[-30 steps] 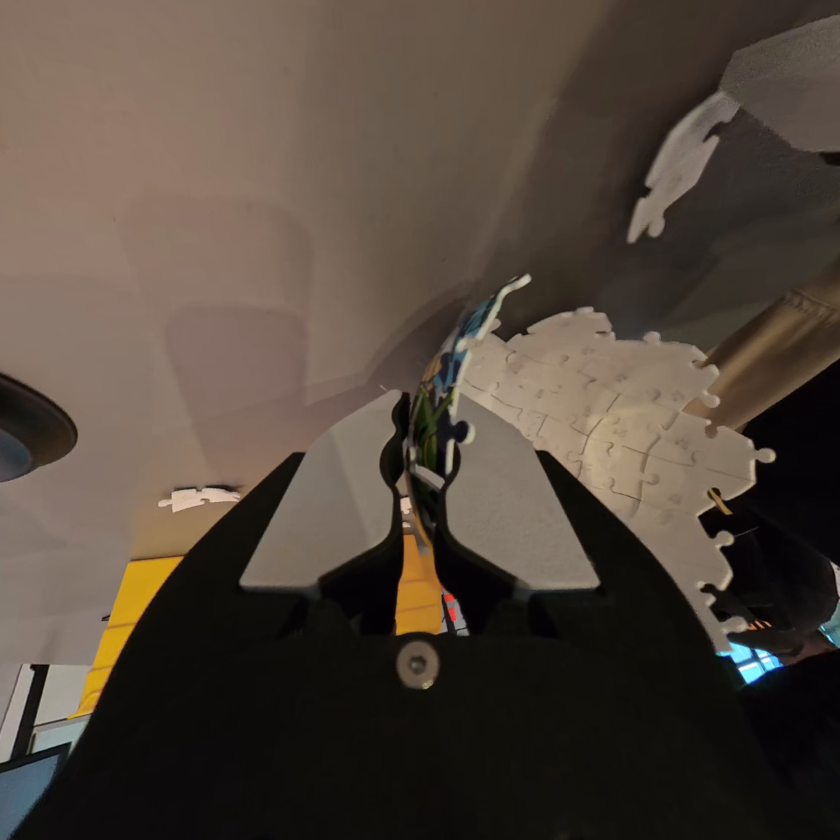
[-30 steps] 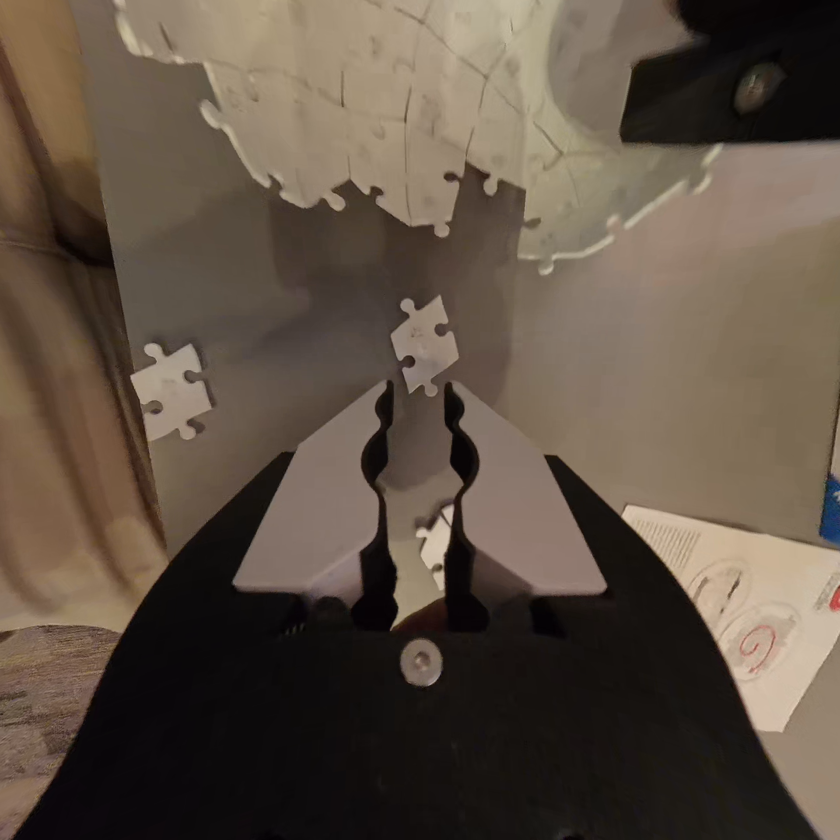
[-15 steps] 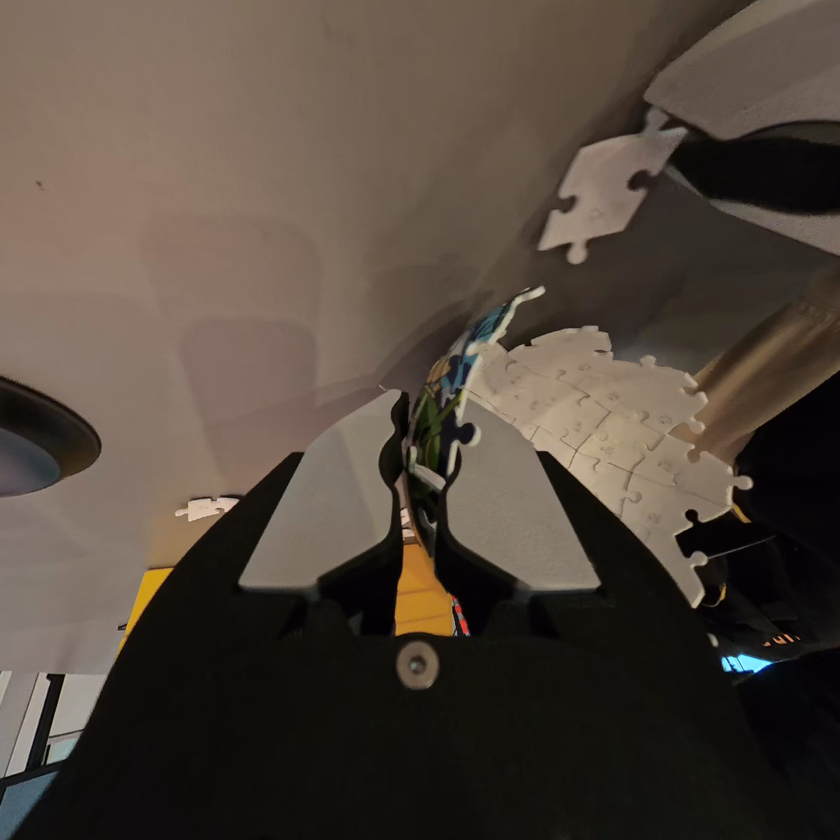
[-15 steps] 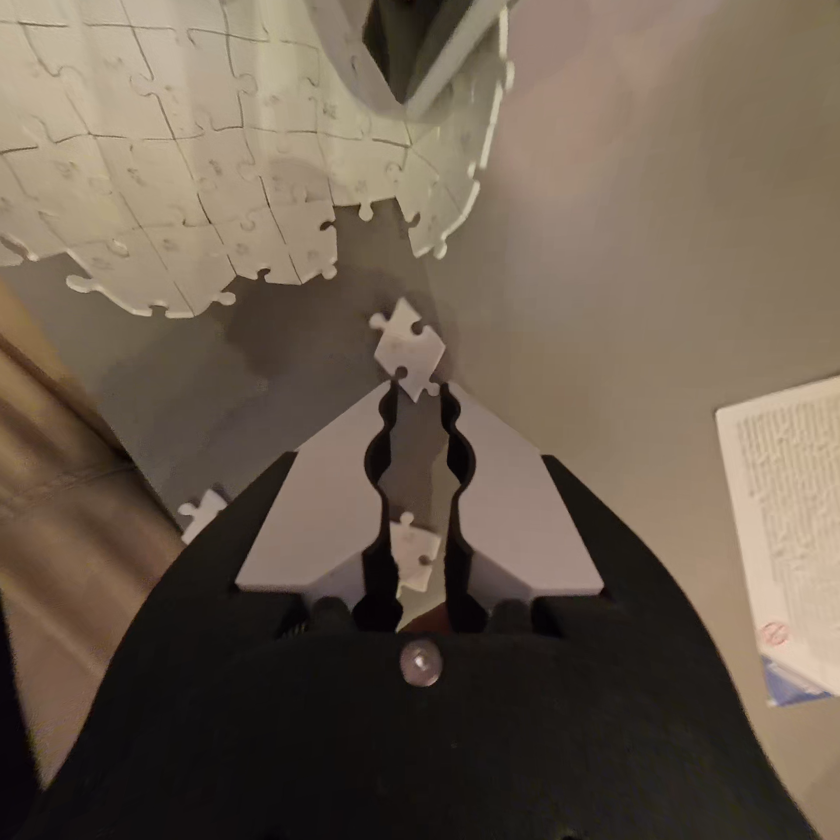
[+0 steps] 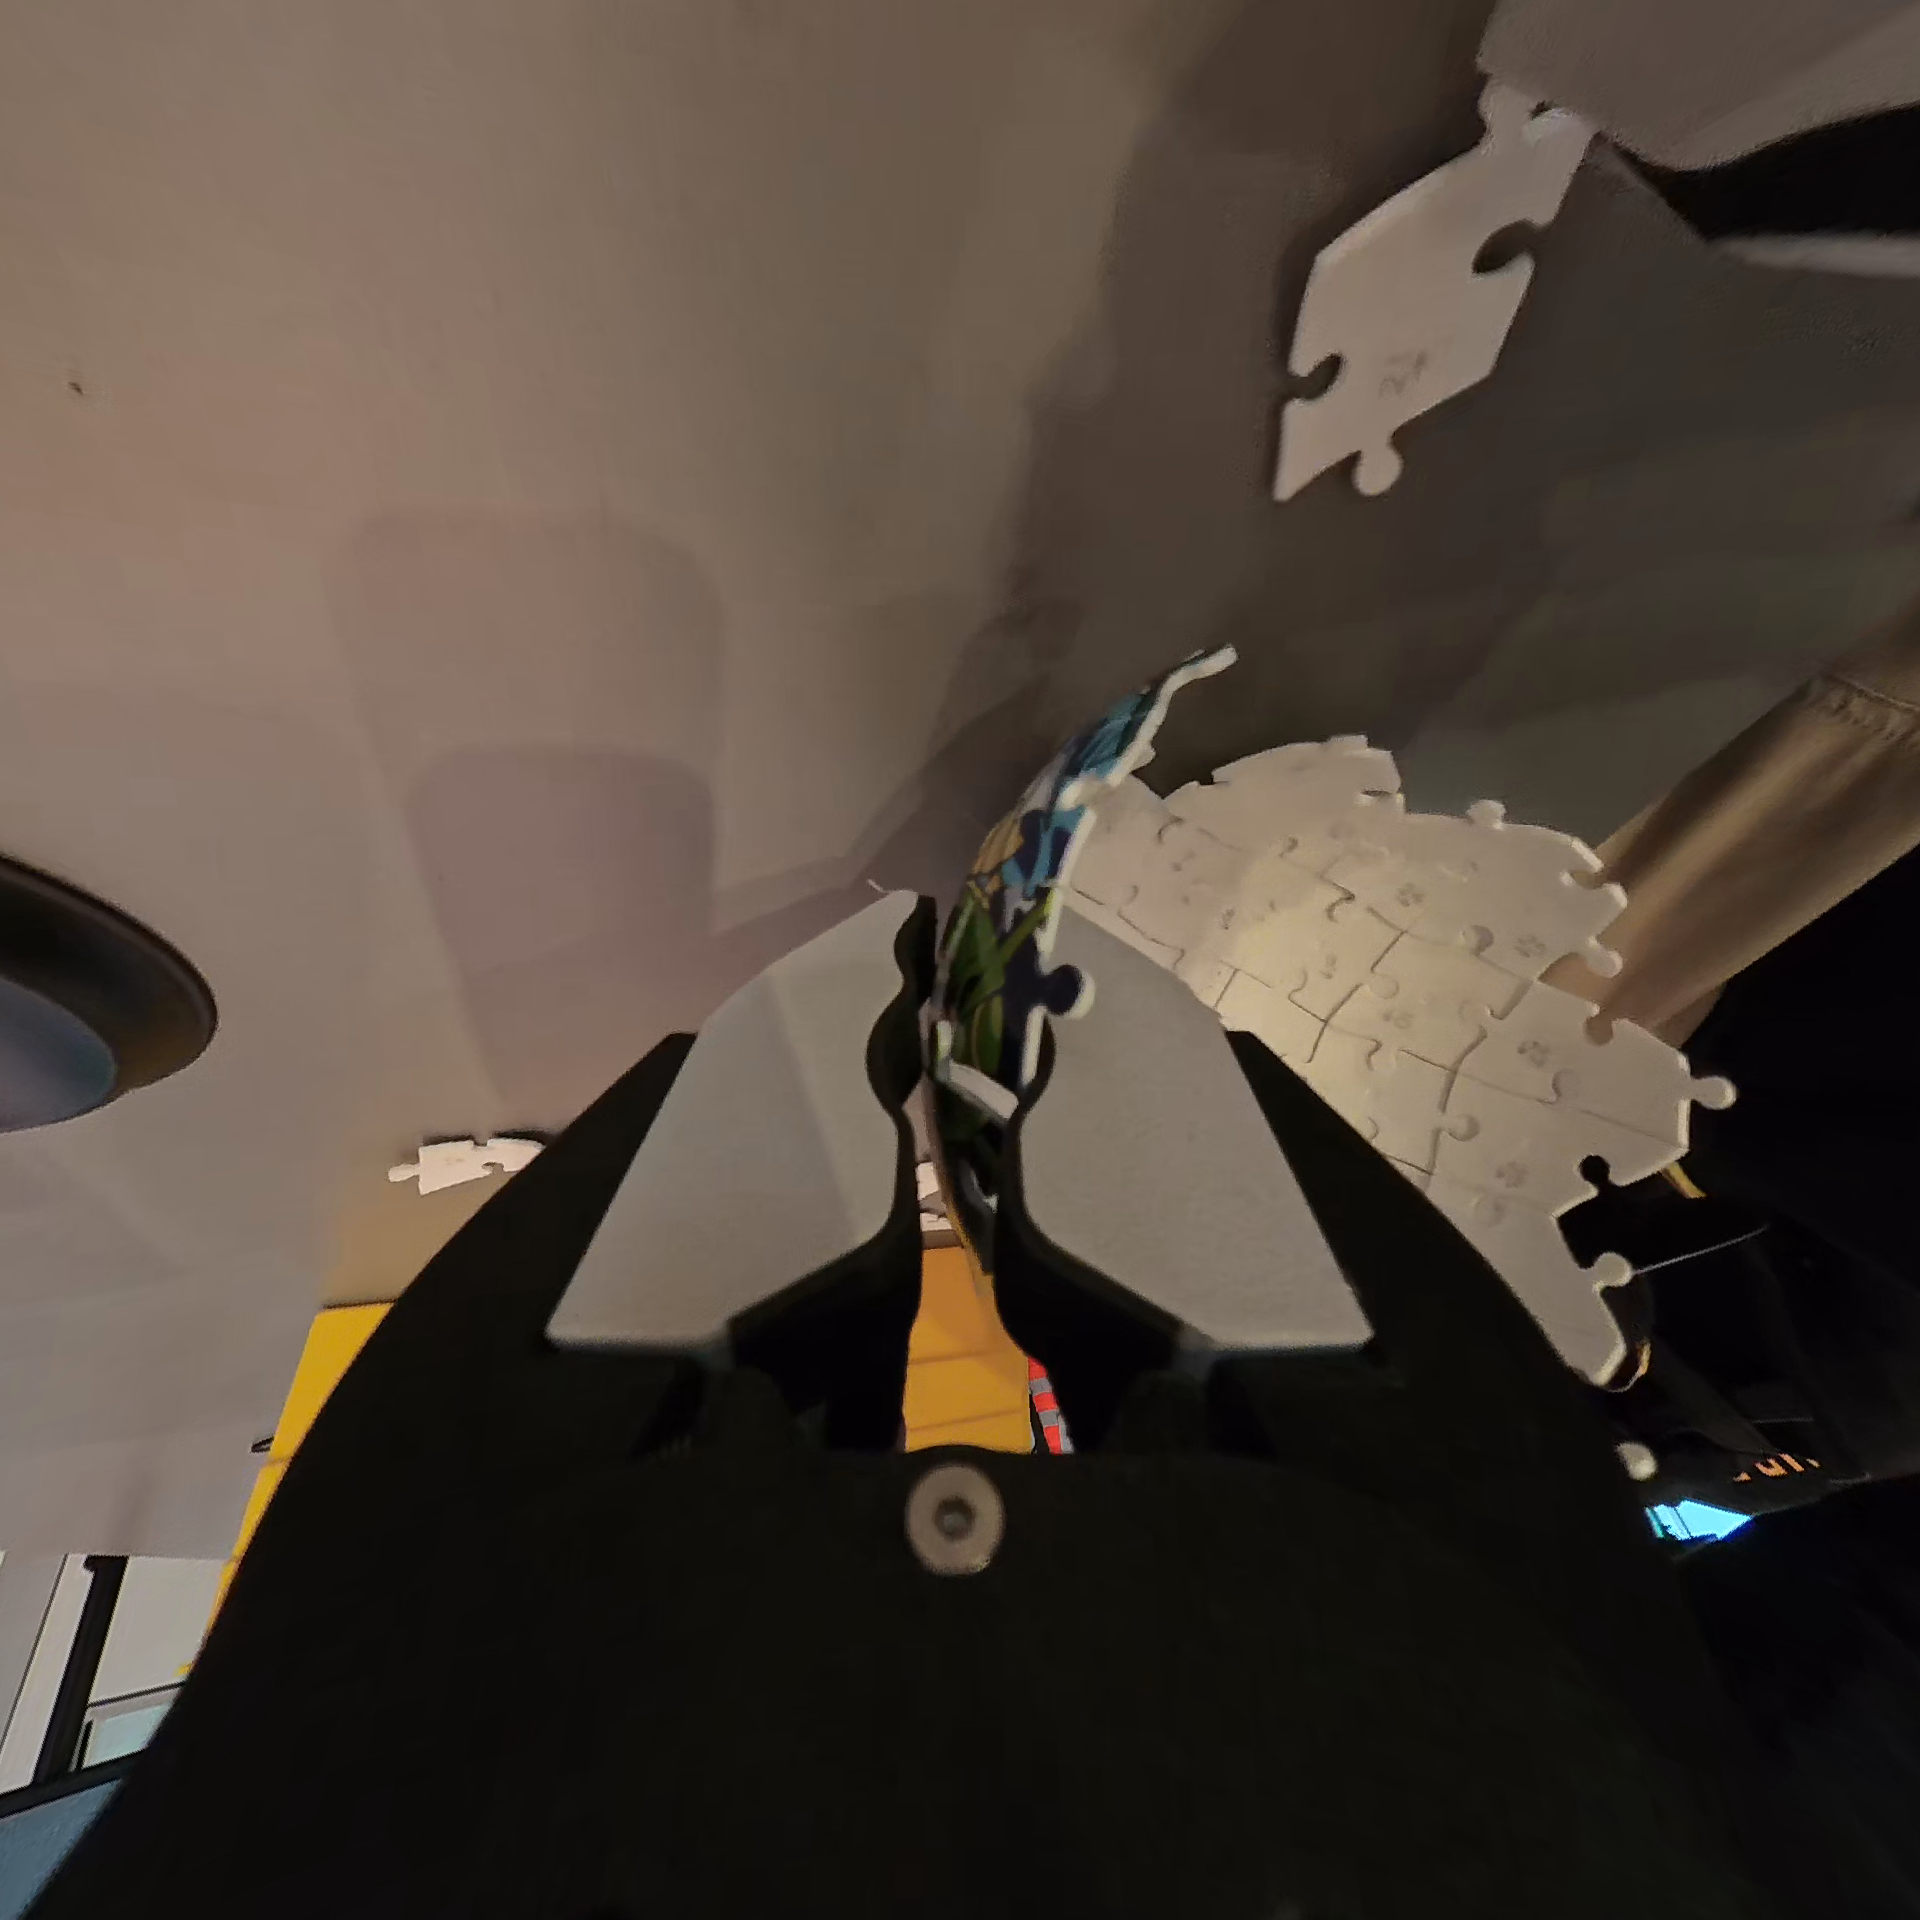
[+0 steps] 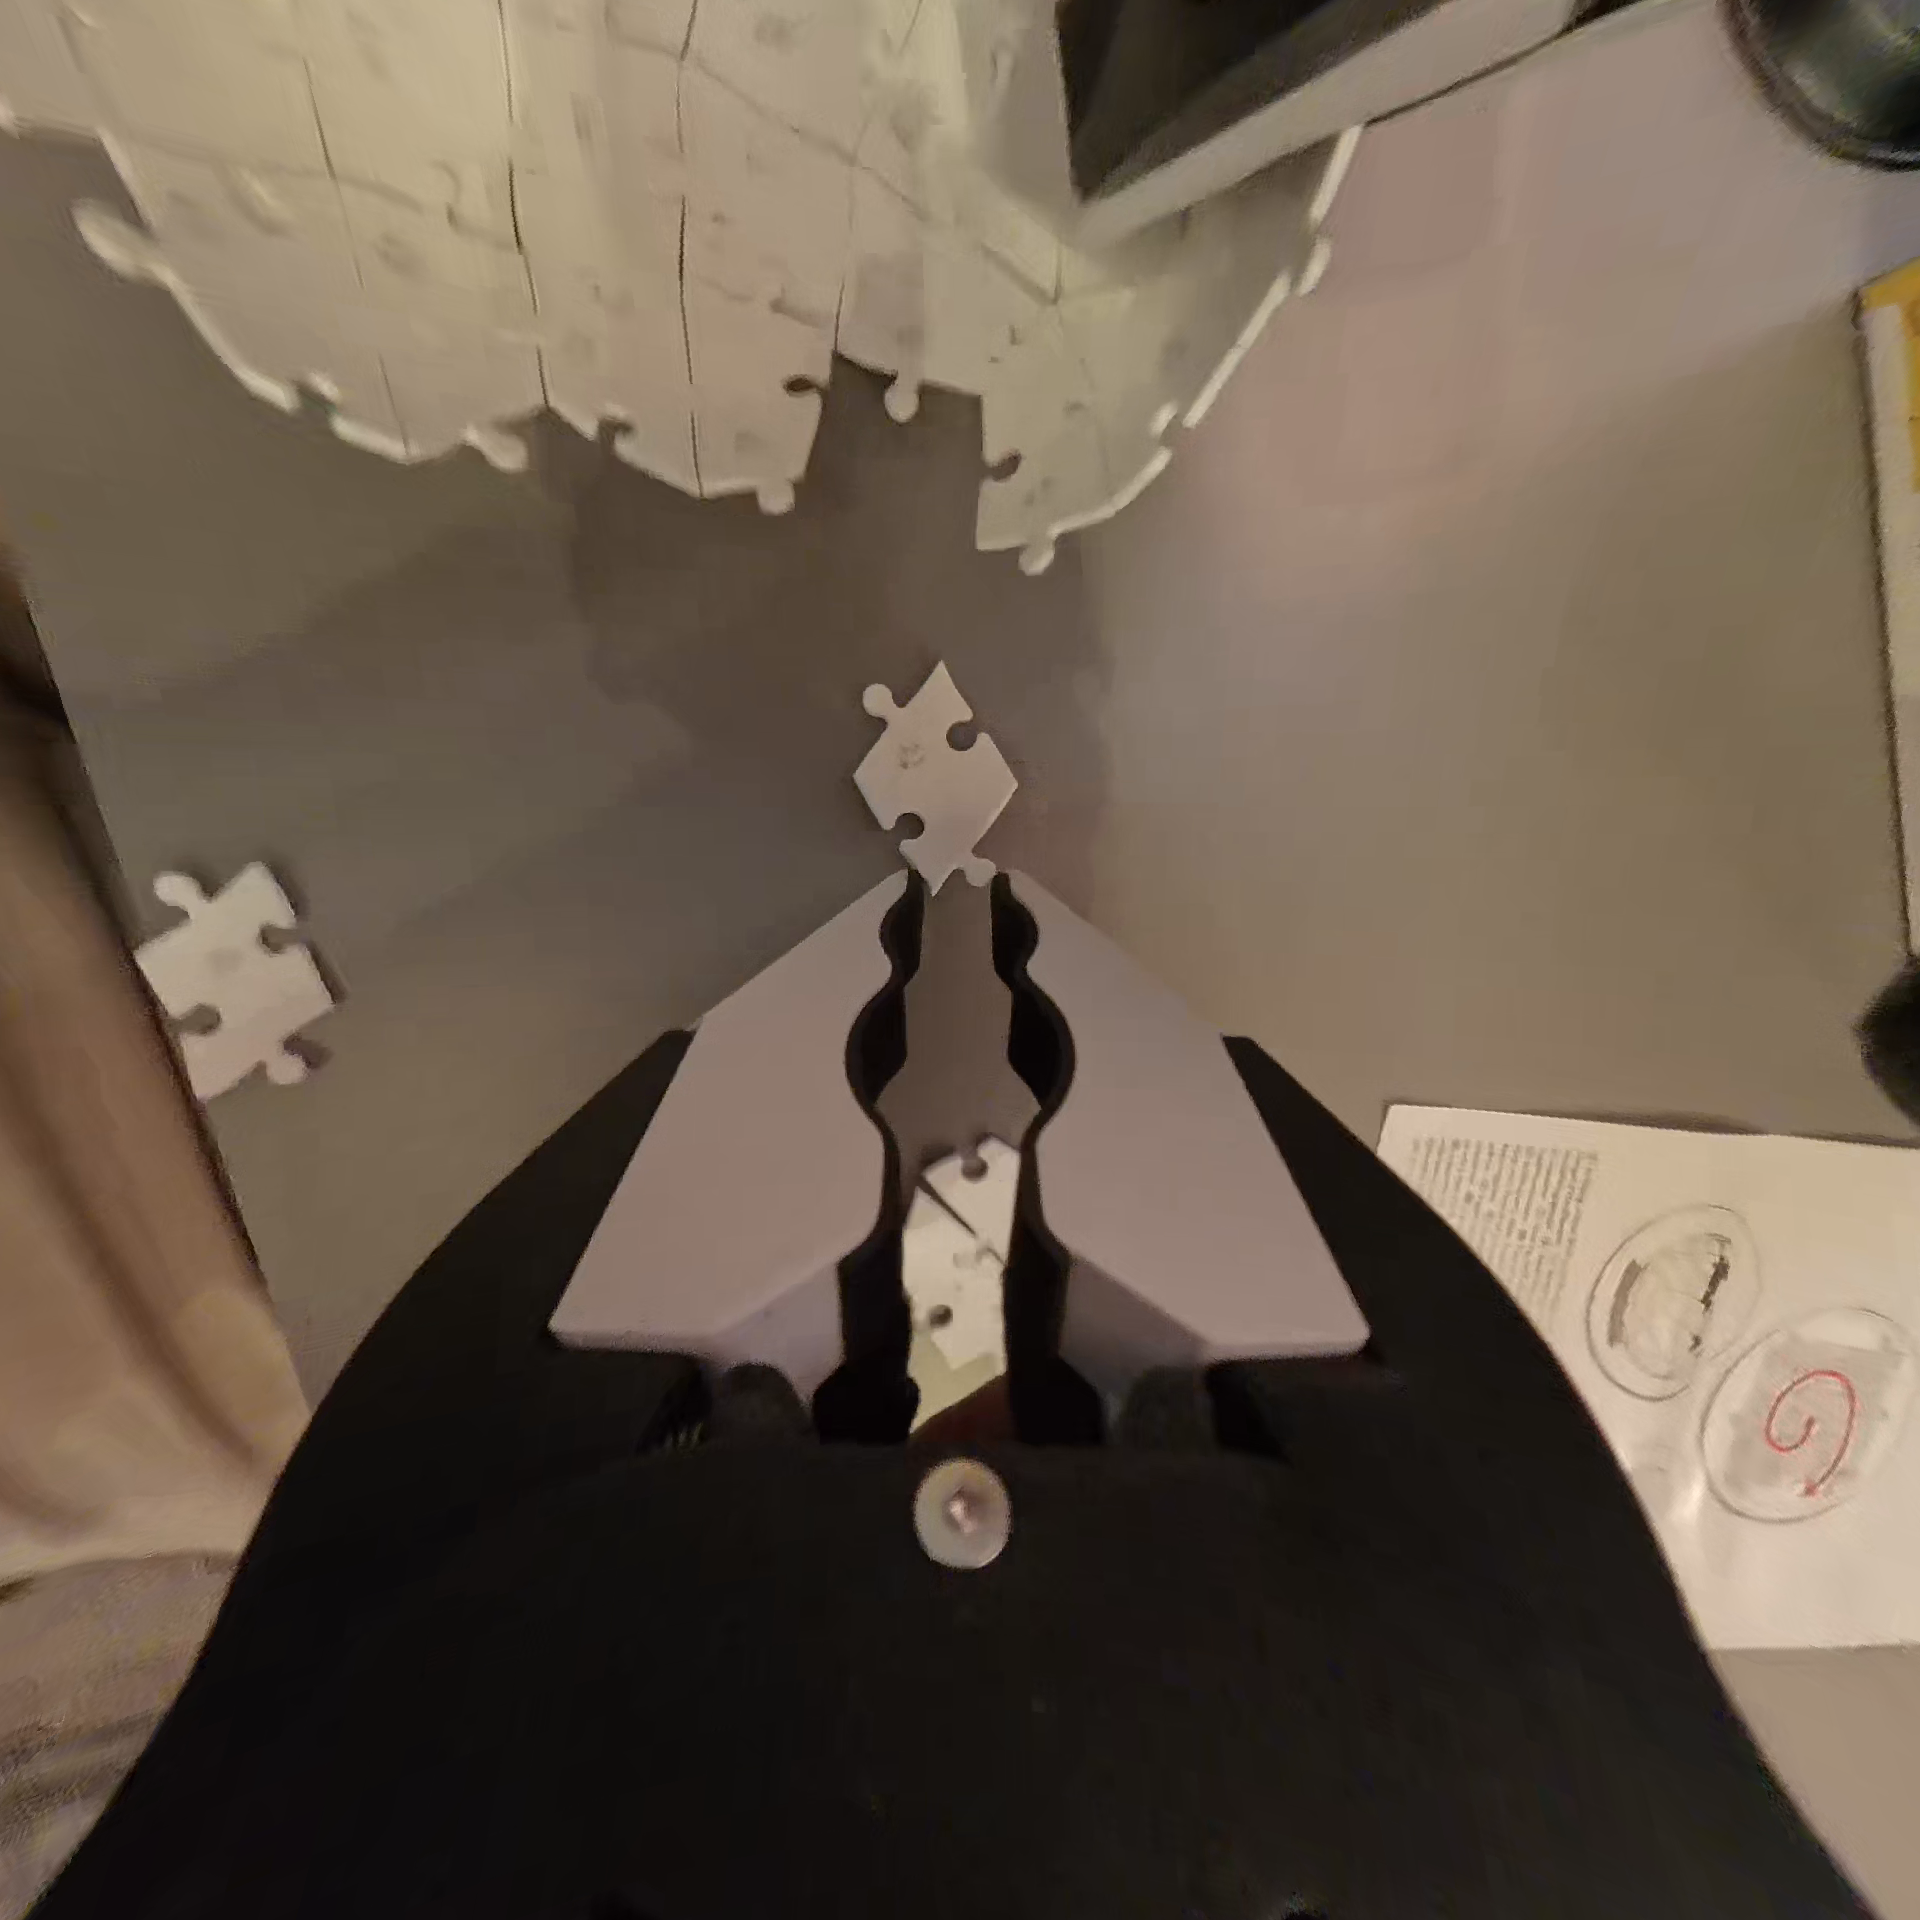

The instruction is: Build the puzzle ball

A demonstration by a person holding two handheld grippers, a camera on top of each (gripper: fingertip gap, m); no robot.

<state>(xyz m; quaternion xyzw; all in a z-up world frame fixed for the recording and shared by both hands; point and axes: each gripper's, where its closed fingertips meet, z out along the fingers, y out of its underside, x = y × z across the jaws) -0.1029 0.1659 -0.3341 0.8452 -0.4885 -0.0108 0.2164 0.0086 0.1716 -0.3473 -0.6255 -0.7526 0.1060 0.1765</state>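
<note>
The half-built puzzle ball [image 5: 1351, 966] is a curved shell, white inside and with a coloured print outside. My left gripper [image 5: 987, 935] is shut on its edge and holds it in the air. In the right wrist view the shell [image 6: 623, 260] fills the top, with the left gripper's fingers [image 6: 1195, 104] on its rim. My right gripper [image 6: 954, 883] is shut on one corner of a loose white puzzle piece [image 6: 935, 779], just below a notch in the shell's edge. In the left wrist view that piece [image 5: 1403, 312] hangs from the right gripper [image 5: 1590, 135] at the top right.
On the grey table [image 6: 1351, 727] lie a loose piece [image 6: 234, 977] at left, another [image 6: 966, 1247] under my right gripper, and a printed sheet [image 6: 1558, 1351] at right. Beige fabric [image 6: 83, 1195] borders the table's left edge. A dark round object [image 5: 83, 1018] sits far left. Across from one pair of fingers to the other is roughly 11 cm.
My right gripper has brought the loose piece closer to the shell; it looms larger in the left wrist view. My left gripper keeps its hold on the shell, tilting it slightly.
</note>
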